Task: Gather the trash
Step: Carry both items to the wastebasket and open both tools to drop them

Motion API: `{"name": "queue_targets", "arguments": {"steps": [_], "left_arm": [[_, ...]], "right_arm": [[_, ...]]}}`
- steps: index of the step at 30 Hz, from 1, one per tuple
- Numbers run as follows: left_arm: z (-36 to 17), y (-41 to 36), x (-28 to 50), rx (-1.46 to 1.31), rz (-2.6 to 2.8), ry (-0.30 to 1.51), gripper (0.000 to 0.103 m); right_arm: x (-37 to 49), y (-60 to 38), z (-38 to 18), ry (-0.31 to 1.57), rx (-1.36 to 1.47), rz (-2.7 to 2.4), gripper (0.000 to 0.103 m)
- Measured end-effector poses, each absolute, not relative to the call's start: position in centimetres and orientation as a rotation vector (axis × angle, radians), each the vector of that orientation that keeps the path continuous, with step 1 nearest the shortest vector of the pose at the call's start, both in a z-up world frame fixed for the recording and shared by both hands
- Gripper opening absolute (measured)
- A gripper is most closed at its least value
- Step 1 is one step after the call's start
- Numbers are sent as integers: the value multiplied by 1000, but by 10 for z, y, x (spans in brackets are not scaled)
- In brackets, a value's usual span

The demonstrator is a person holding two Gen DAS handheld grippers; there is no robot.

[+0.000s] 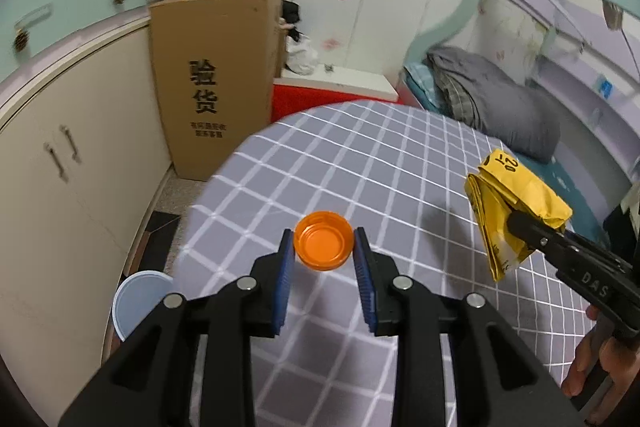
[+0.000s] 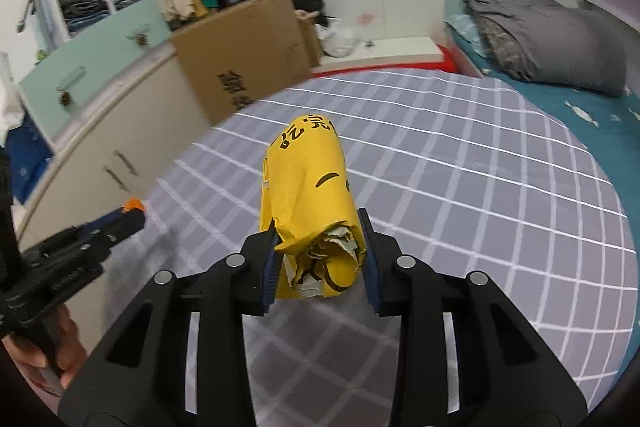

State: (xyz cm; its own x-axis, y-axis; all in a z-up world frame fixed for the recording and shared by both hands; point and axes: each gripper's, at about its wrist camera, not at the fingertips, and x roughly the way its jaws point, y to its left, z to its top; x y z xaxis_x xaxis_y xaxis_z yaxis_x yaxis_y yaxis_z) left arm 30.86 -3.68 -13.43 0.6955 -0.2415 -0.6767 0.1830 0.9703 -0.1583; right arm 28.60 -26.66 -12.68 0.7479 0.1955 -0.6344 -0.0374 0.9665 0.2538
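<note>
An orange bottle cap (image 1: pixel 324 247), open side facing me, sits between the blue pads of my left gripper (image 1: pixel 323 233), which is shut on it just above the grey checked tablecloth (image 1: pixel 360 155). A crumpled yellow paper wrapper (image 2: pixel 308 187) with black print is clamped in my right gripper (image 2: pixel 320 223), held over the cloth. In the left wrist view the wrapper (image 1: pixel 512 195) hangs at the right in the right gripper (image 1: pixel 516 219). In the right wrist view the left gripper (image 2: pixel 132 215) shows at the left with the cap (image 2: pixel 134 205) at its tip.
A pale blue bin (image 1: pixel 136 299) stands on the floor left of the round table. A tall cardboard box (image 1: pixel 212 79) leans by the cream cupboard (image 1: pixel 80 167). A bed with a grey quilt (image 1: pixel 492 99) lies to the right. A hand (image 2: pixel 40 347) grips the left tool.
</note>
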Motion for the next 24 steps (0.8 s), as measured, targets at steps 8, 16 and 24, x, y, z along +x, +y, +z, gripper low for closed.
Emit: {"name": "queue_targets", "arguments": {"steps": [8, 16, 24], "left_arm": [[-132, 41, 281, -146, -139, 726, 29], [-154, 136, 253, -178, 58, 719, 29], [-199, 230, 244, -275, 223, 793, 29]], "right_arm": [[277, -169, -112, 694, 214, 312, 34], [279, -54, -127, 726, 154, 471, 34], [279, 38, -159, 787, 103, 580, 34]]}}
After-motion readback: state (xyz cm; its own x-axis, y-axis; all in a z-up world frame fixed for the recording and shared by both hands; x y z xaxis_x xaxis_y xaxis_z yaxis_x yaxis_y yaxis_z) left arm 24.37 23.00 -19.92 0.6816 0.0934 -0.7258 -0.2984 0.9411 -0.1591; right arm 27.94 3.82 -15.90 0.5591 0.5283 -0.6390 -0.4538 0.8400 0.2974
